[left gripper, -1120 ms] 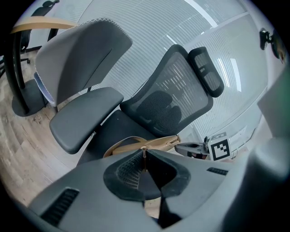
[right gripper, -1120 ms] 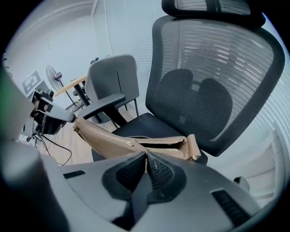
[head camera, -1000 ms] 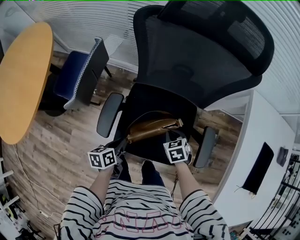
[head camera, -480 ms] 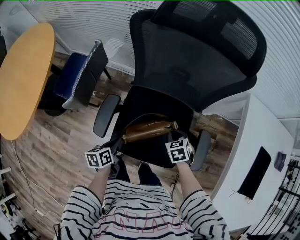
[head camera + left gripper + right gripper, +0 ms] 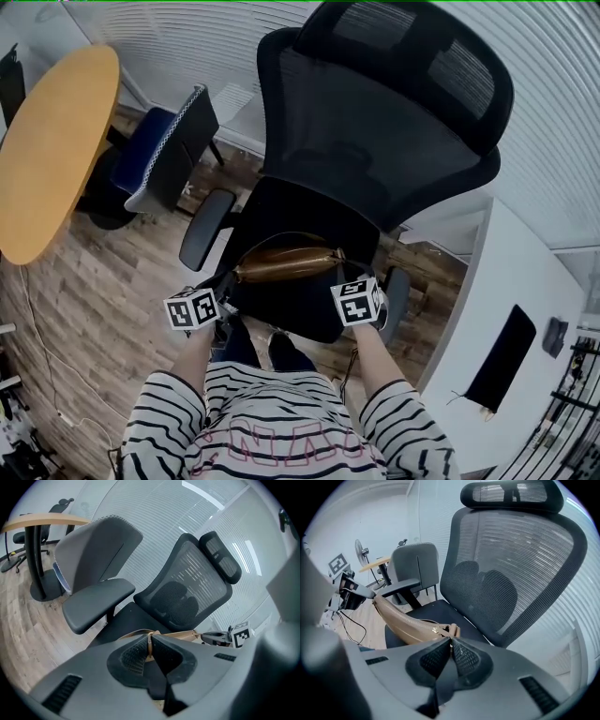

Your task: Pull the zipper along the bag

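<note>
Left tongs (image 5: 150, 641): almost closed; the pads pinch a thin tan tab at the 9 o'clock end of the bag (image 5: 286, 264), as the head view lays it out.
Right tongs (image 5: 451, 639): closed nearly all the way on the small zipper pull (image 5: 452, 631) at the bag's 3 o'clock end.
Bag position: brown and slim, stretched from 9 to 3 o'clock between the two tongs, over the seat of the black chair (image 5: 309, 202).
Handling: judged light and soft. The body will sag or fold unless it is kept taut, and the smooth skin may slip in a loose pinch.
Hold points: anchor the end tab with one pair of tongs and grip the pull tab with the other. The pull is small, so a firm, square pinch is advised, with the draw kept in line with the zipper (image 5: 393, 613).
Hidden, near: the pads cover most of both tabs, so the depth of each bite cannot be judged.
Hidden, middle: it is not clear whether the bag touches the seat or hangs just above it.
Hidden, far: how much of the zipper is already run cannot be made out.
</note>
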A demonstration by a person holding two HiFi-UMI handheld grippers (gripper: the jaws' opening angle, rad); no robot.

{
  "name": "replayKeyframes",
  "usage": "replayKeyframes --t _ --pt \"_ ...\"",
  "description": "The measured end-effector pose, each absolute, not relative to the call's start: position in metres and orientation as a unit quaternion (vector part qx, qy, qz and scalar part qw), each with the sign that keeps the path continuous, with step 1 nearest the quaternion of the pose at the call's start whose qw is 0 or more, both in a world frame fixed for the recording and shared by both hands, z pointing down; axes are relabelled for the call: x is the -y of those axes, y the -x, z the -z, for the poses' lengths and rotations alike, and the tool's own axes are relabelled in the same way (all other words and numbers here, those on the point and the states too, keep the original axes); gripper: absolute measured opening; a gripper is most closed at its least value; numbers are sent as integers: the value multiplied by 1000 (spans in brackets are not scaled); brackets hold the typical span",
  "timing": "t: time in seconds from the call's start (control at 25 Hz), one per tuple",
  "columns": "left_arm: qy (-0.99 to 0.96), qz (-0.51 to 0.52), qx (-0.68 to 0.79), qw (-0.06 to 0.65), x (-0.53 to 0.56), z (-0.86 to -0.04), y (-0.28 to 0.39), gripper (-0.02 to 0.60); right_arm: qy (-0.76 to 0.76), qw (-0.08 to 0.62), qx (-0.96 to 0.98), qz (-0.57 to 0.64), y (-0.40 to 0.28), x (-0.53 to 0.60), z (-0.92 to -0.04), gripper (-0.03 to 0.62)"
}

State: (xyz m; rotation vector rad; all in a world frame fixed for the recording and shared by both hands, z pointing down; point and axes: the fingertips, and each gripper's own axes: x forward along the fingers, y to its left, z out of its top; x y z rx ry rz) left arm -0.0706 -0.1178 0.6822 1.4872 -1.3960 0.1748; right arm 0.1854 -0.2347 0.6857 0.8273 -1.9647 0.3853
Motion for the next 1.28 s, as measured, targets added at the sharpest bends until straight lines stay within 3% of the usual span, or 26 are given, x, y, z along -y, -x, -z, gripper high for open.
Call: replayKeyframes --t 0.72,0.88,1.28 --pt "-624 -160 609 462 129 -676 69 48 -390 445 786 -179 -196 223 -690 37" --pt "-631 -162 609 452 124 -666 74 147 -411 429 780 -196 -202 212 -683 38" --pt "-683 -124 615 375 82 -591 87 170 -495 306 778 -234 -223 156 -615 38"
